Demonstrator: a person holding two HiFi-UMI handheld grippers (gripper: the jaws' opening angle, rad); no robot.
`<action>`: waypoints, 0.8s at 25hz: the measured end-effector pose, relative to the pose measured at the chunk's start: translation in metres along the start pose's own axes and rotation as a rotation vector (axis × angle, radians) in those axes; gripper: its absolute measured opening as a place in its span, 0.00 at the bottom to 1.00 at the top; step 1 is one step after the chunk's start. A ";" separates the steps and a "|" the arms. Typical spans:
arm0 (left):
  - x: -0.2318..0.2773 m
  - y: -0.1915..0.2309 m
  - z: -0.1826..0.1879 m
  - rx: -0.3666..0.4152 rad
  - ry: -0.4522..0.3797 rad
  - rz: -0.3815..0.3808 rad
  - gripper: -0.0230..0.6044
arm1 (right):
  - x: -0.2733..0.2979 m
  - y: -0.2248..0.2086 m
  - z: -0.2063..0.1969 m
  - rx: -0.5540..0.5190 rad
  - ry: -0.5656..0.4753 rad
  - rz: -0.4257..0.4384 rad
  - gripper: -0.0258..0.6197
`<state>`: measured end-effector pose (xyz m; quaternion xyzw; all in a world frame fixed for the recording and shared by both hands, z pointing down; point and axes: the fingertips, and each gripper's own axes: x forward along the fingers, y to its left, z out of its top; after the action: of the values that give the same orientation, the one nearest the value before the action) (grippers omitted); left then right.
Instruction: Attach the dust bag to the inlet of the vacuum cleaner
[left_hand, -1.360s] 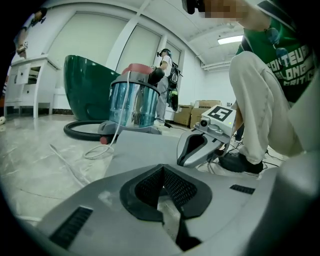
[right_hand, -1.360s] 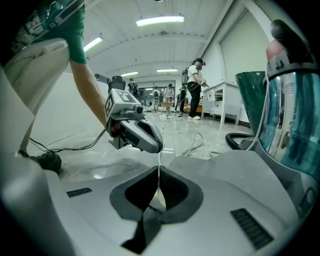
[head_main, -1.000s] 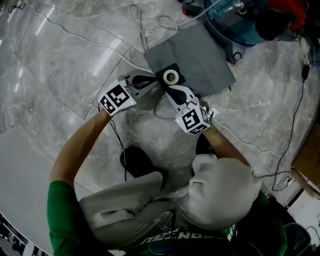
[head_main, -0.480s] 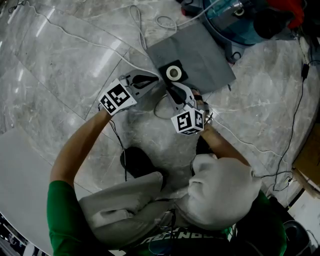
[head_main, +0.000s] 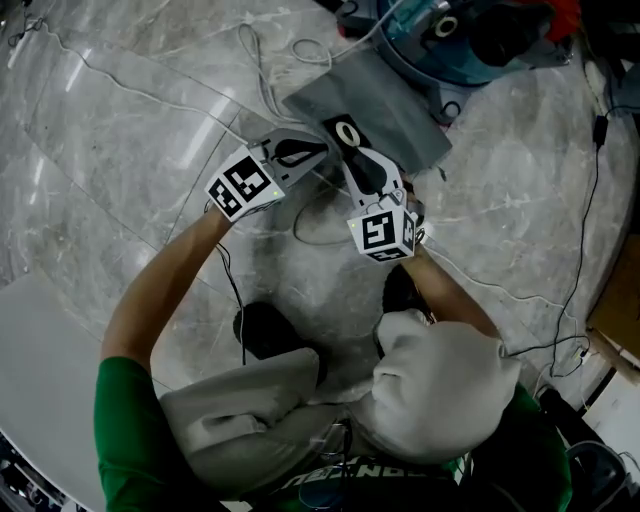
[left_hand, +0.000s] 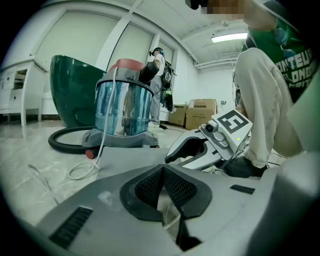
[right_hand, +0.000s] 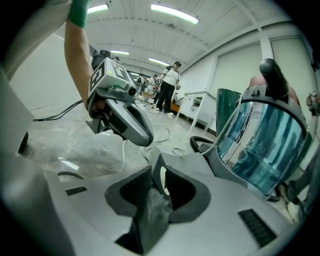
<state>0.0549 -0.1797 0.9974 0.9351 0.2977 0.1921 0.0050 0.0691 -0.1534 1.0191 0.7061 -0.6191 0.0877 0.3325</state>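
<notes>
Both grippers meet at the near corner of the bag (head_main: 395, 105) on the floor (head_main: 150, 120). The right gripper (head_main: 350, 152) is clamped on the collar (head_main: 347, 132), and the left gripper (head_main: 318, 152) is closed alongside. The vacuum (head_main: 440, 45) stands just beyond the bag's far edge, ahead-right, nearer the right gripper.

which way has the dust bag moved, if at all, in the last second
Yes: its collar has tipped up on edge in the right gripper, nearer the blue vacuum cleaner.

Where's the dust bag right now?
In the head view, top centre, the dust bag lies beside the vacuum, its near edge pinched in the right gripper's jaws.
</notes>
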 end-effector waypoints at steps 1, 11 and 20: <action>0.005 0.001 0.005 0.005 -0.004 -0.003 0.04 | 0.001 -0.005 0.000 -0.001 0.005 -0.005 0.19; 0.023 0.007 0.022 0.025 -0.004 -0.002 0.04 | 0.016 -0.029 -0.009 0.026 0.024 -0.005 0.07; 0.011 0.040 0.051 0.070 -0.030 0.081 0.04 | -0.009 -0.045 0.008 0.074 -0.059 0.051 0.06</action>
<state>0.1038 -0.2011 0.9589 0.9488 0.2661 0.1675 -0.0309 0.1071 -0.1499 0.9920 0.7043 -0.6426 0.0982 0.2853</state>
